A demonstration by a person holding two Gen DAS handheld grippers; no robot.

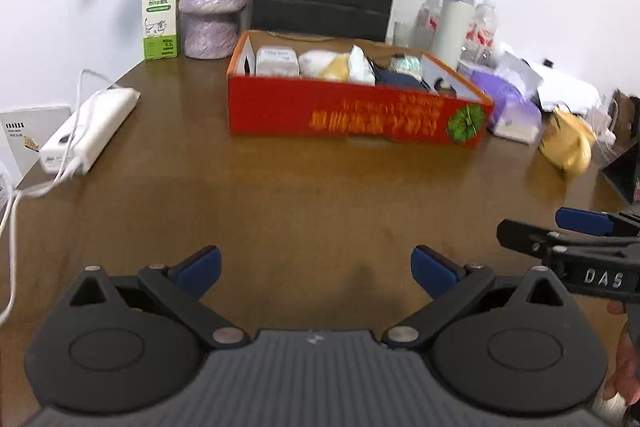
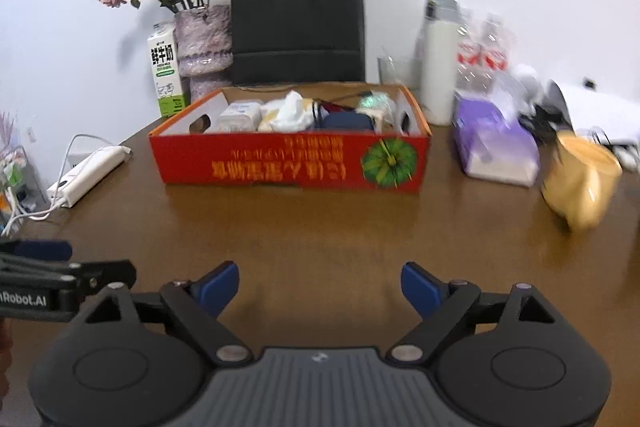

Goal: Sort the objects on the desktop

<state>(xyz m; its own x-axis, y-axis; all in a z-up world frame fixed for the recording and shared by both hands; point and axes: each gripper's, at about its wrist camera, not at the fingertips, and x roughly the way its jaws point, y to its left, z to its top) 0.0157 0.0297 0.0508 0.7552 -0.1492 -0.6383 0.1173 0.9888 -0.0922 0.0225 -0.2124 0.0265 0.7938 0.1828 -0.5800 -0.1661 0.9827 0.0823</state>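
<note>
Hovering claws, filled box

Left wrist: left claw [image 1: 316,269] released over bare bench [image 1: 280,195]; red box [image 1: 352,119] of sorted items well ahead.

Right wrist: right claw [image 2: 320,287] released, empty; tissue pack [image 2: 496,147] just beside the box [image 2: 288,163].

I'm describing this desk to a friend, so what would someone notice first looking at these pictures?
The red cardboard box stands out first, at the middle of the brown table, packed with small packets and pouches. Behind it a black paper bag leans on the wall, beside a purple vase of dried roses and a milk carton. Both the left gripper and right gripper hover open and empty.
</note>
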